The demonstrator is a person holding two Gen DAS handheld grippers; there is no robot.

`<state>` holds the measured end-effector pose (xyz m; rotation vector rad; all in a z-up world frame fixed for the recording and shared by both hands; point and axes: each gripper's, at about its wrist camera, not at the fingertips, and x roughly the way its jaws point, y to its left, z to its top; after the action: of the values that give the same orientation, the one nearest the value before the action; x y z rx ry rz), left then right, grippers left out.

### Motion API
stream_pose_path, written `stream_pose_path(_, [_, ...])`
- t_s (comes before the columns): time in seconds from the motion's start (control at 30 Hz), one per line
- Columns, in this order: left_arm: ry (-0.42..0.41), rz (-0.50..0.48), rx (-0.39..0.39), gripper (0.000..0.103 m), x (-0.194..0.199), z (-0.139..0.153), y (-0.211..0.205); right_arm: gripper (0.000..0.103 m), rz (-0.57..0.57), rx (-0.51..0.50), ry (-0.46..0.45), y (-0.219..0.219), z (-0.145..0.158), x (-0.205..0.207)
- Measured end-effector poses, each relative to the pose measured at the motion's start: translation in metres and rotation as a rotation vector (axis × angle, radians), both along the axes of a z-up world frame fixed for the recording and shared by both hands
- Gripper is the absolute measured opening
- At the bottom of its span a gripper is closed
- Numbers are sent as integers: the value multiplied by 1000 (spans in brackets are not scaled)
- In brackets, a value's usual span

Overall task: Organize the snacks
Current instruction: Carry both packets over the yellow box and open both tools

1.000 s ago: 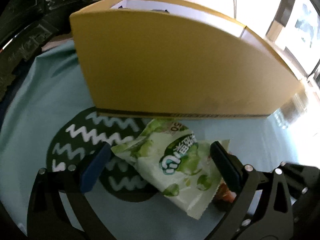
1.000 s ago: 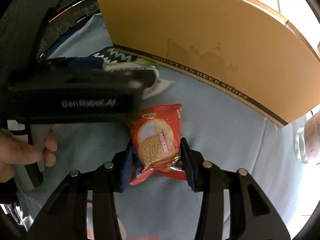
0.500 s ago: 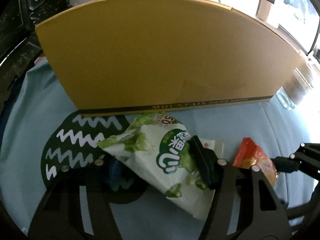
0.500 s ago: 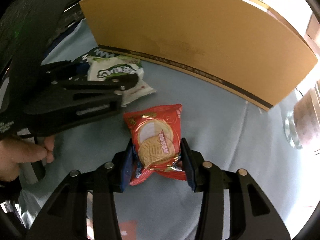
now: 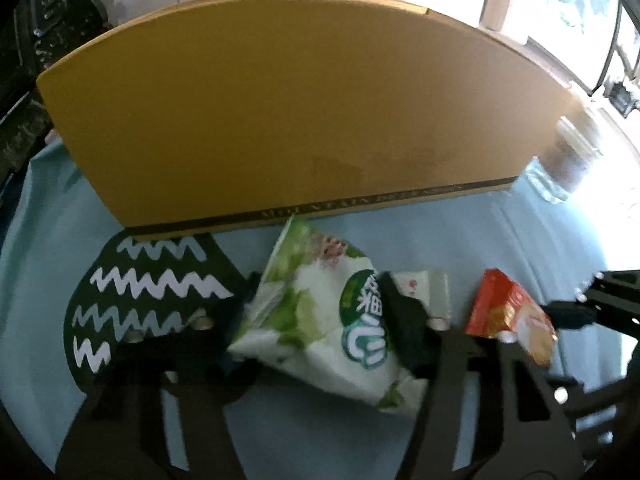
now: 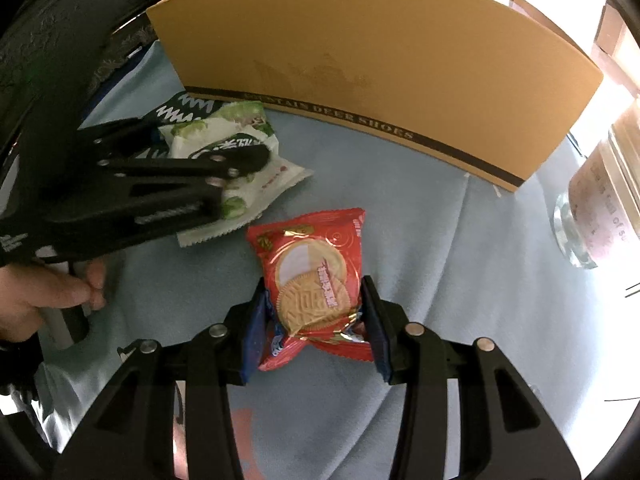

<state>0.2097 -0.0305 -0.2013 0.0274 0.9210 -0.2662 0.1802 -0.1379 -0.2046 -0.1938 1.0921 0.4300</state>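
Observation:
My left gripper (image 5: 320,316) is shut on a green and white snack bag (image 5: 320,320) and holds it just above the light blue cloth, in front of the yellow shoe box (image 5: 296,104). The same bag (image 6: 240,148) and the left gripper (image 6: 240,160) show in the right wrist view at left. My right gripper (image 6: 314,320) is shut on a red biscuit packet (image 6: 312,272), held near the cloth. The red packet (image 5: 512,316) also shows in the left wrist view at right.
The yellow shoe box (image 6: 372,52) stands upright across the back. A dark patch with white zigzags (image 5: 140,292) lies on the cloth at left. A glass jar (image 6: 596,216) stands at the right. Dark carved furniture is behind at left.
My left gripper has shut on the green bag and lifted and tilted it. Both grippers have drawn back a little from the box. The right gripper keeps its hold on the red packet.

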Motion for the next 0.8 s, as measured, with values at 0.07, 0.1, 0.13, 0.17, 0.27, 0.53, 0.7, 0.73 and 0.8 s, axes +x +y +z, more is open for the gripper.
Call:
stream_pose_path(0.07, [0,-6,-27,43,-5,3,3,45,-7,6,-1,-1,-2,1])
stream_pose_path(0.1, [-6,-12,-31,41,-9,4,3,45,-10,8,-3,-2,-1,-1])
stream_pose_path(0.13, [-9,-16,-30,40,-13,5,1,45,-10,9,-5,-9,0,-4])
stream_pose_path(0.17, [-4,-24,-39,39,-17,5,0,45,-12,10,-6,-9,0,-4])
stream_pose_path(0.27, [-9,-38,-41,34,-30,7,-6,45,-19,17,-7,-19,0,-7])
stream_pose_path(0.53, [-23,-23,-55,28,-52,16,7,45,-36,29,-20,-32,10,-17])
stream_pose_path(0.7, [-54,2,-60,26,-64,32,21,45,-57,63,-43,-43,24,-27])
stream_pose_path(0.73, [-60,6,-62,25,-67,36,25,45,-56,77,-52,-44,29,-30])
stream_pose_path(0.8, [-73,17,-71,23,-72,45,29,45,-54,92,-66,-45,36,-34])
